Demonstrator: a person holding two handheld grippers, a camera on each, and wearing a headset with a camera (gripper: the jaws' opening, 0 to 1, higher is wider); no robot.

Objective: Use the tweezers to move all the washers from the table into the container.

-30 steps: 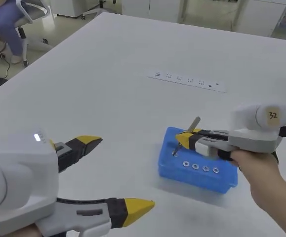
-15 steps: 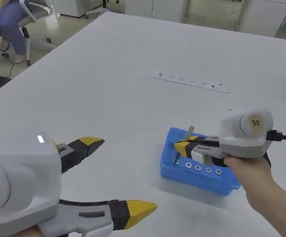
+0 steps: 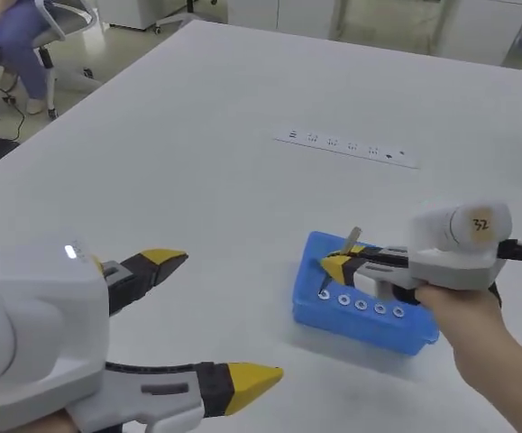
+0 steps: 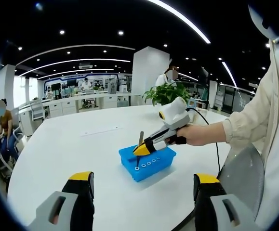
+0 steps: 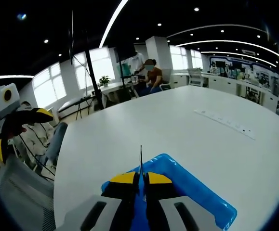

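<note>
A blue container (image 3: 365, 317) sits on the white table (image 3: 197, 162), with a row of several small washers (image 3: 361, 306) lying inside it. My right gripper (image 3: 336, 267) is shut on the metal tweezers (image 3: 352, 240), whose tip points down into the container's left end, at the leftmost washer. I cannot tell whether the tip grips it. The right gripper view has the shut jaws with the tweezers (image 5: 140, 163) over the container (image 5: 187, 192). My left gripper (image 3: 211, 320) hangs open and empty at the near left, well apart from the container (image 4: 149, 163).
A white power strip (image 3: 346, 149) lies farther back on the table. A person sits on a chair (image 3: 13, 36) beyond the far left edge. In the right gripper view the left gripper (image 5: 19, 118) shows at the left.
The right gripper has tipped the tweezers lower into the container's left end and shifted slightly. The left gripper stays open in place.
</note>
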